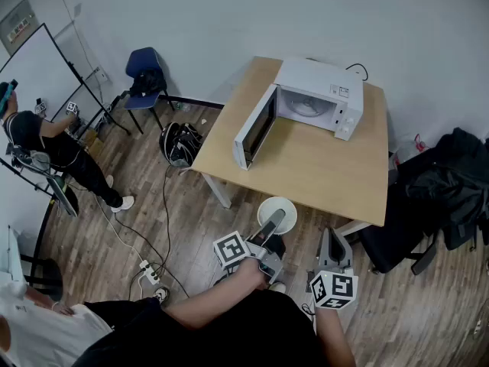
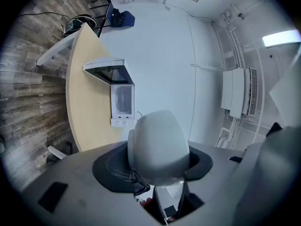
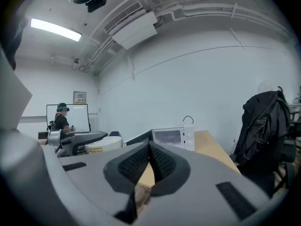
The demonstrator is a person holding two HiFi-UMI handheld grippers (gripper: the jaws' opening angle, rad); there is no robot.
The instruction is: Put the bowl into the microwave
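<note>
A white bowl hangs over the floor just in front of the table's near edge. My left gripper is shut on its rim. In the left gripper view the bowl fills the space between the two dark pads. The white microwave stands at the back of the table with its door swung open to the left, and it also shows as the microwave beyond the bowl. My right gripper is to the right of the bowl, shut, with nothing between its pads.
A black coat over a chair stands right of the table. A black bag and a blue chair are left of it. Cables and a power strip lie on the wooden floor. A person stands by a whiteboard at far left.
</note>
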